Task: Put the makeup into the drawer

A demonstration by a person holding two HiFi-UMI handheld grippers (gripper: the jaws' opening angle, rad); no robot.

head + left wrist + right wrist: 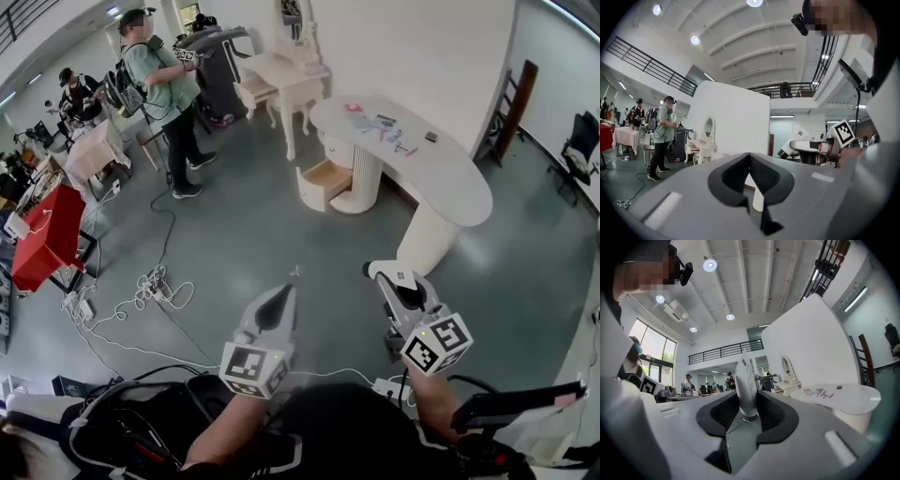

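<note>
Several small makeup items (384,127) lie on a white curved table (450,183) across the room, also seen in the right gripper view as makeup items (820,392). Under the table's far end, a drawer (326,176) of the white pedestal stands pulled out. My right gripper (375,272) is held level over the grey floor, shut on a white tube (746,380) with a dark cap that stands up between its pads. My left gripper (287,291) hangs beside it, jaws shut and tips touching (749,155), with nothing in them. Both are well short of the table.
A person in a green shirt (164,84) stands at the back left near a white vanity (281,75). Cables (150,286) trail over the floor at left, beside a red table (47,234). A dark chair (581,141) is at the right wall.
</note>
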